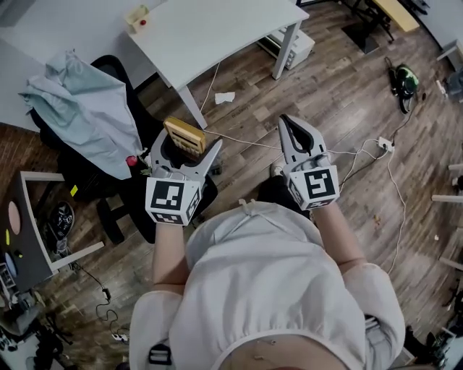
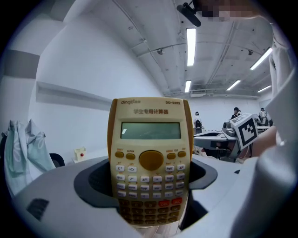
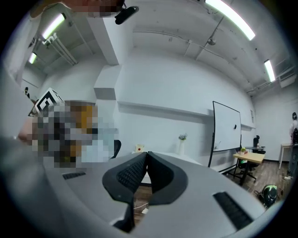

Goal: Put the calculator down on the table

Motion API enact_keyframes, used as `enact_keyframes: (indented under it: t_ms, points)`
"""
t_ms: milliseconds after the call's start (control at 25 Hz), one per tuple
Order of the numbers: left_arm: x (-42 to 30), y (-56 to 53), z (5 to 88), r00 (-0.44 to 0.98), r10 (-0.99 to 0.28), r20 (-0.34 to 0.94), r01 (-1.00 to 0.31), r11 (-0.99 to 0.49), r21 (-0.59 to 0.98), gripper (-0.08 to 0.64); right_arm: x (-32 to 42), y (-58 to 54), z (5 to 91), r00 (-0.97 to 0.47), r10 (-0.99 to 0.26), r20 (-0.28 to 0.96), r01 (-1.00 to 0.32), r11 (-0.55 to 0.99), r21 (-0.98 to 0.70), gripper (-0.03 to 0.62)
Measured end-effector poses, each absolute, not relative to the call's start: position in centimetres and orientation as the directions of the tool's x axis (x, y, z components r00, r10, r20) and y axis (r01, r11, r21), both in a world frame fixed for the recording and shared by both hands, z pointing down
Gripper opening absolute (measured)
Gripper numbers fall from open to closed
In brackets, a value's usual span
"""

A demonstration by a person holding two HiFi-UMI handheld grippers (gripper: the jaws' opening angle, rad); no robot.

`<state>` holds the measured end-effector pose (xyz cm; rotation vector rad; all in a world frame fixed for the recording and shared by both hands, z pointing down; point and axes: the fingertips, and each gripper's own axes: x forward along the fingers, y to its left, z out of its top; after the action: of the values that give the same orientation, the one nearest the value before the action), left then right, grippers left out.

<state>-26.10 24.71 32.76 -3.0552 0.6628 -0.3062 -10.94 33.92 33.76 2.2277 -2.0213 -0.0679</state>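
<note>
A cream and tan calculator (image 1: 184, 134) stands upright between the jaws of my left gripper (image 1: 184, 148), which is shut on its lower end. In the left gripper view the calculator (image 2: 150, 158) fills the middle, keys and display facing the camera. My right gripper (image 1: 294, 135) is held level beside it, shut, with its jaw tips meeting and nothing between them; the right gripper view shows the right gripper (image 3: 146, 155) the same way. The white table (image 1: 217, 29) lies ahead, beyond both grippers, with wooden floor beneath them.
A small cream box (image 1: 136, 17) sits near the table's left edge. A black chair draped with pale cloth (image 1: 83, 108) stands to the left. Cables and a power strip (image 1: 383, 144) run over the floor on the right. A dark shelf unit (image 1: 29, 231) is at far left.
</note>
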Motion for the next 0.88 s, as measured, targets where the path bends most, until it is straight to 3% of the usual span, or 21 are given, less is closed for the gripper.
enact_keyframes:
  t_ms: [520, 880]
  points:
    - [-5.3, 17.6, 32.3, 0.824, -0.523, 0.219, -0.537, -0.843, 0.008, 0.419, 11.3, 24.7, 34.1, -0.08, -0.986, 0.148, -0.989, 0.097, 0.108, 0.006]
    - [1.0, 12.9, 33.7, 0.772, -0.575, 0.272, -0.599, -0.801, 0.007, 0.419, 17.5, 18.0, 34.9, -0.158, -0.974, 0.164, -0.983, 0.171, 0.069, 0.006]
